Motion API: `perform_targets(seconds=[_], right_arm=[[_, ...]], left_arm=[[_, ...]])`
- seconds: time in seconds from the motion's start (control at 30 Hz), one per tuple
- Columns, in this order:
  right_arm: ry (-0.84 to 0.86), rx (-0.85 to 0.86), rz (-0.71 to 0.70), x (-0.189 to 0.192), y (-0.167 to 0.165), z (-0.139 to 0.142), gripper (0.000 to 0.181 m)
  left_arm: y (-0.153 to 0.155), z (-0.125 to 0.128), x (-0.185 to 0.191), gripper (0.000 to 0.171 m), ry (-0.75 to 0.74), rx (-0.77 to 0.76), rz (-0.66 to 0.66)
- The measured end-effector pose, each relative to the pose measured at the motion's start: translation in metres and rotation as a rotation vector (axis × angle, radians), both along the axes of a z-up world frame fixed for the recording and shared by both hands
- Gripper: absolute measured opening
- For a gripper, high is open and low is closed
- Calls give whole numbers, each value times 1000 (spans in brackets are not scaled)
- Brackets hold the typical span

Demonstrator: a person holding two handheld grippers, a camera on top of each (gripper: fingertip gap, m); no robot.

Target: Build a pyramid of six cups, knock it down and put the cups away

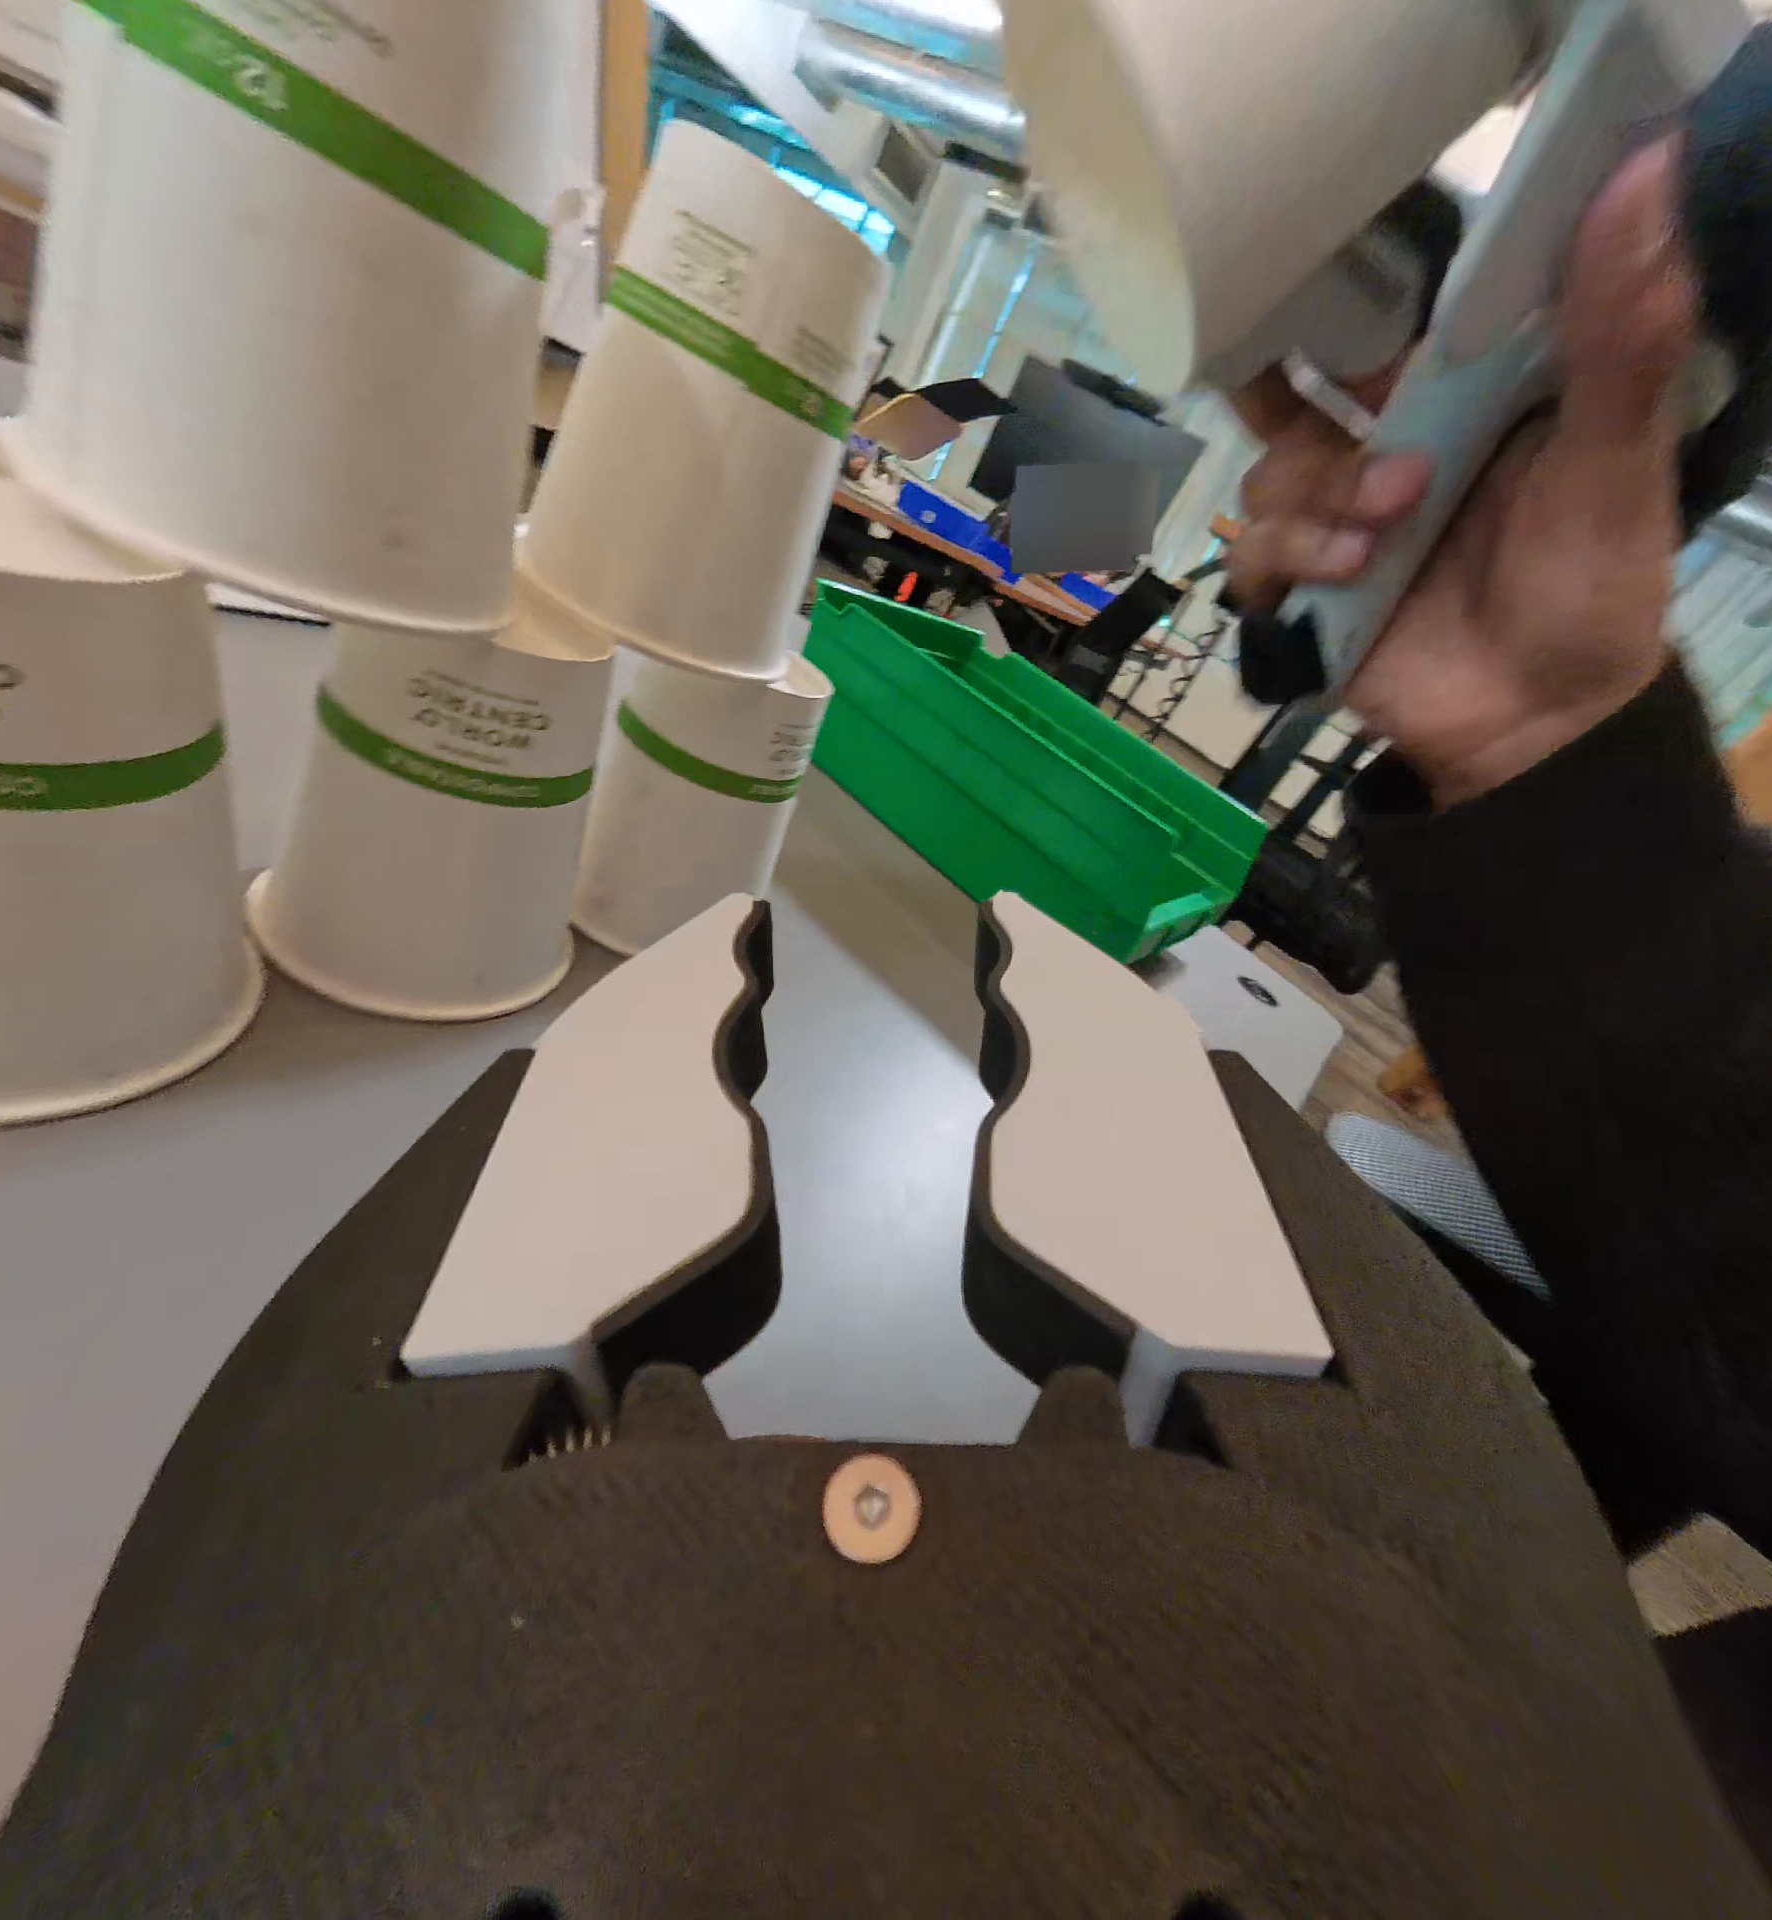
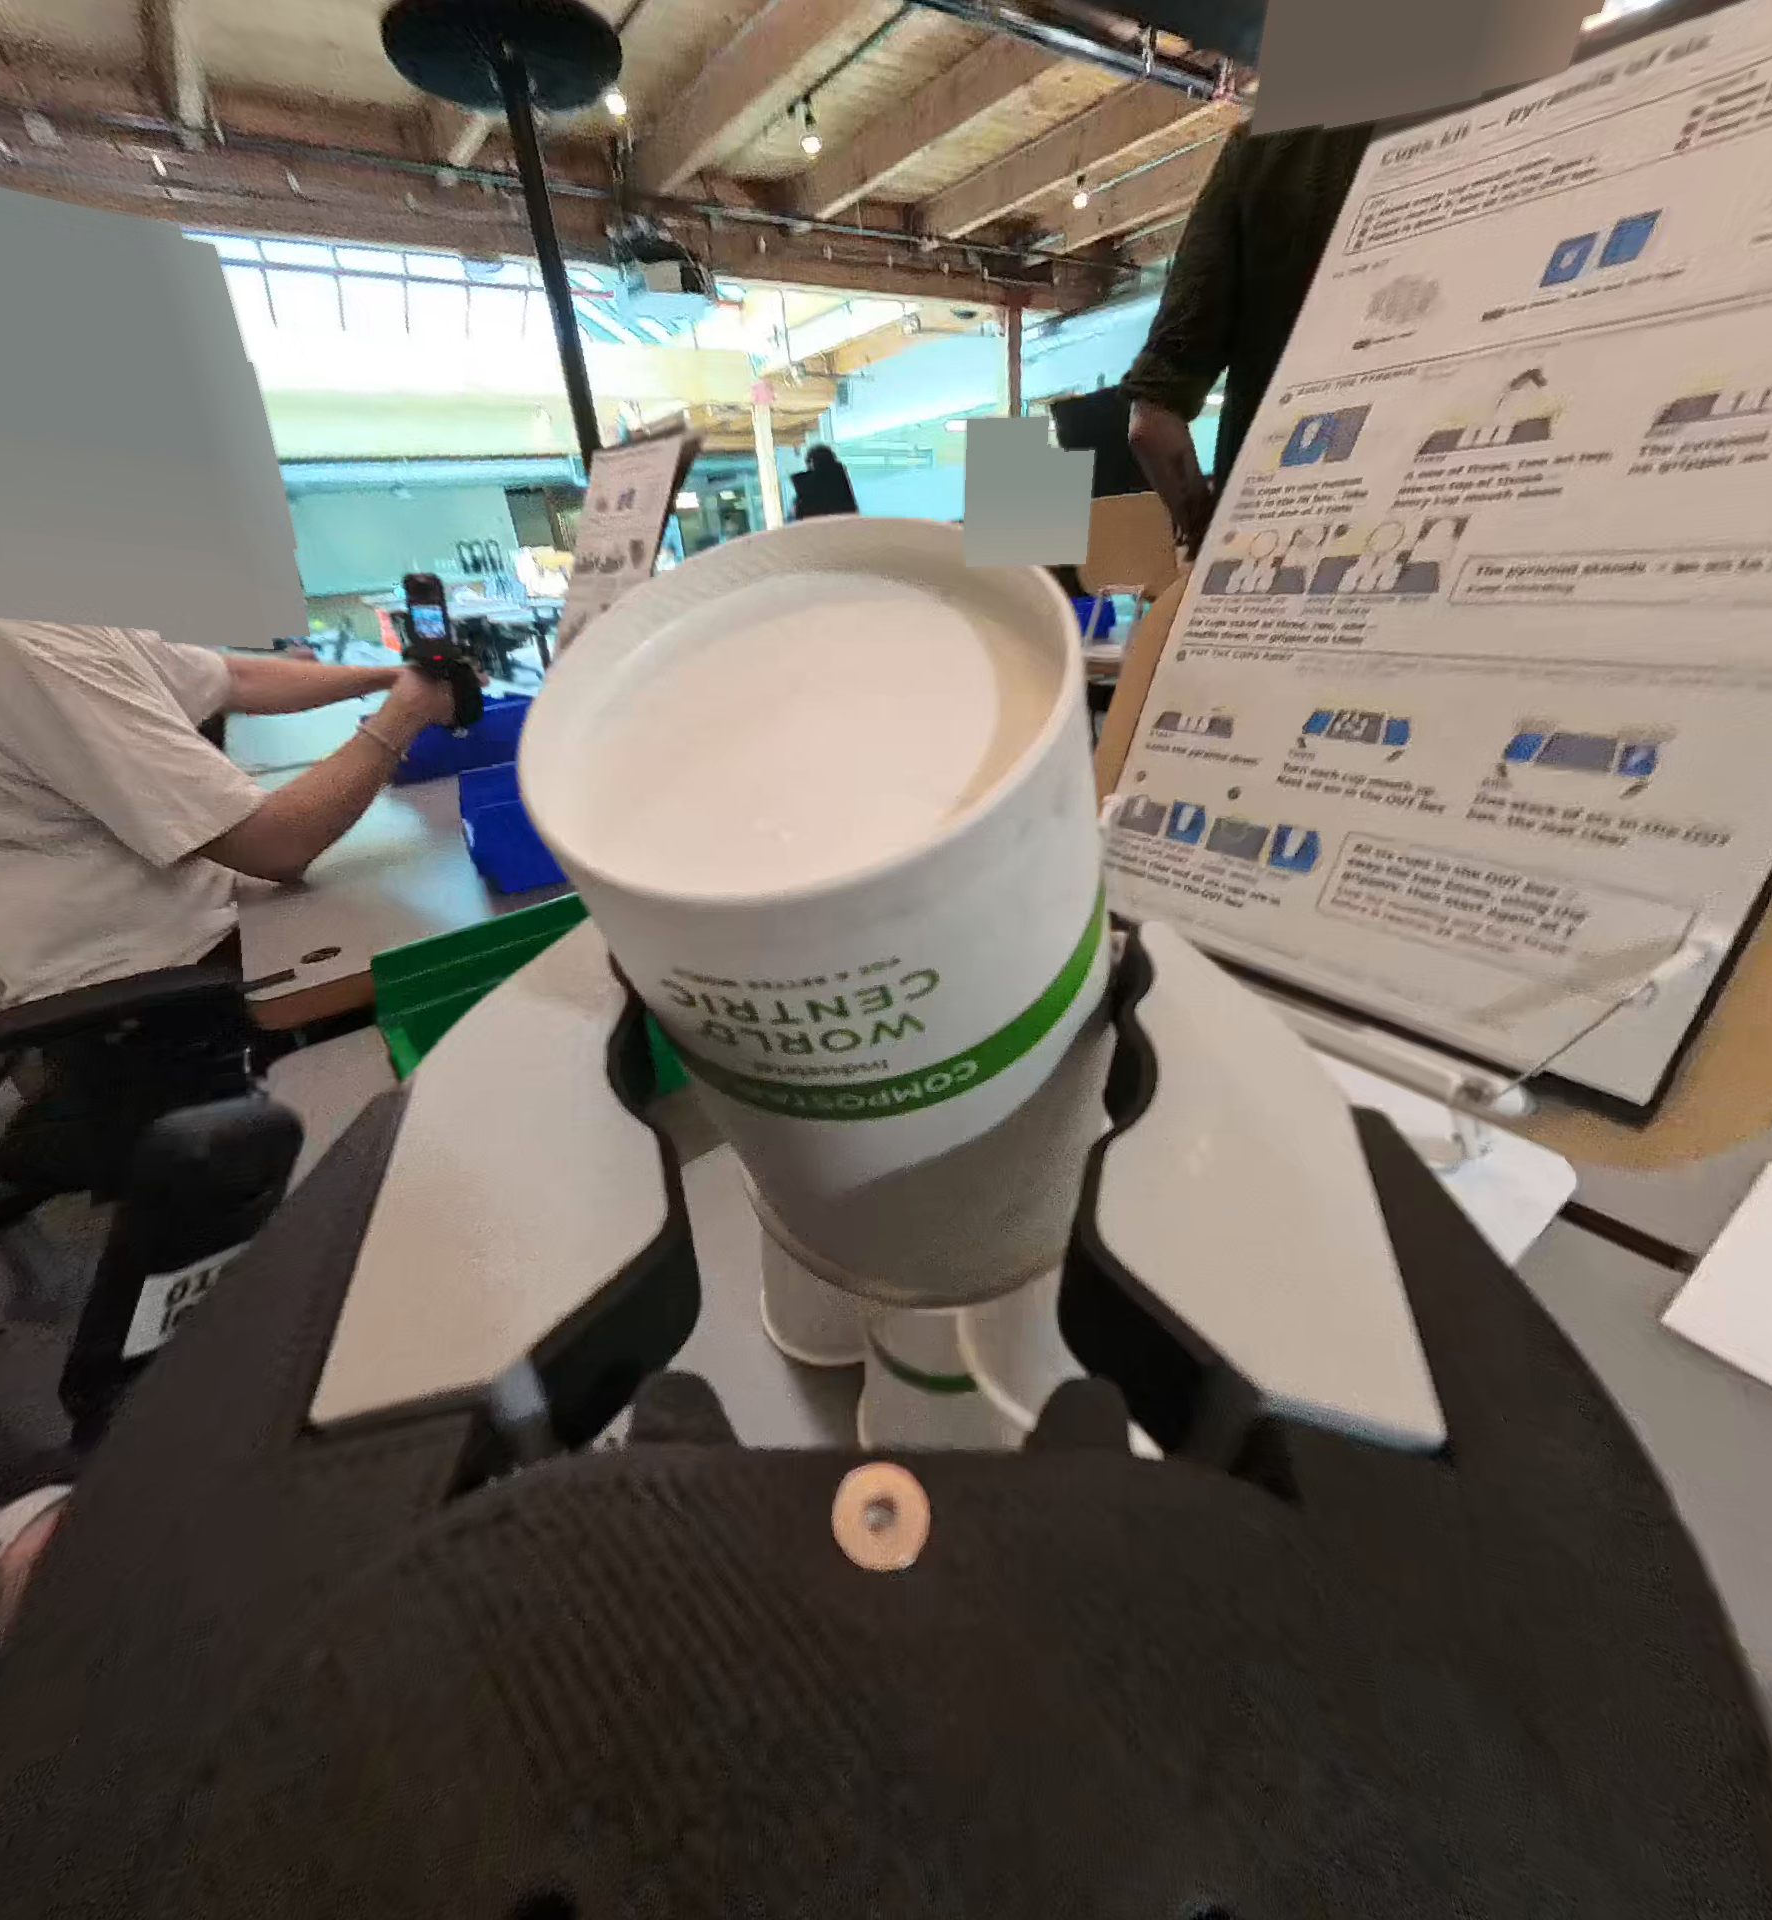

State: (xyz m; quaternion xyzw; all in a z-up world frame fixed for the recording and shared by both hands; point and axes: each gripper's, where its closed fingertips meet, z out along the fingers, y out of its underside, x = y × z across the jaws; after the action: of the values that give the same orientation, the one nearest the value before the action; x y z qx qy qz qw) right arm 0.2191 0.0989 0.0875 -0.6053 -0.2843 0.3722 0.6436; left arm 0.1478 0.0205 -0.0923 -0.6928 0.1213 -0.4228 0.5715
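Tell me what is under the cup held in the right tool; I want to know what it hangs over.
Below the held cup, between the right tool fingers, two white cups stand on the grey table. The held cup covers whatever else lies beneath.

My left gripper point(image 1: 871, 997) hangs parted and empty over the grey worktop point(image 1: 113, 1247), near stacked upside-down paper cups point(image 1: 435, 831). A green bin point(image 1: 1017, 769) lies beyond. Upper right, a hand point(image 1: 1484, 582) grips a blurred tool, probably the other gripper, carrying a cup point(image 1: 1225, 156).
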Motion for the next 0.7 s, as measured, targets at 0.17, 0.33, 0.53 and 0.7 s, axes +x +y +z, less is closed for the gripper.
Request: perform_targets(seconds=[0.17, 0.33, 0.53, 0.7], right_arm=[[-142, -109, 32, -29, 42, 21, 87], [-380, -173, -1, -55, 77, -9, 88], [-424, -249, 35, -72, 87, -27, 88], [-412, -283, 49, -75, 91, -32, 88]], left_arm=[[7, -2, -17, 38, 45, 4, 77], [12, -4, -26, 38, 85, 23, 102], [12, -5, -27, 38, 71, 6, 97], [12, -8, -23, 38, 71, -8, 79]])
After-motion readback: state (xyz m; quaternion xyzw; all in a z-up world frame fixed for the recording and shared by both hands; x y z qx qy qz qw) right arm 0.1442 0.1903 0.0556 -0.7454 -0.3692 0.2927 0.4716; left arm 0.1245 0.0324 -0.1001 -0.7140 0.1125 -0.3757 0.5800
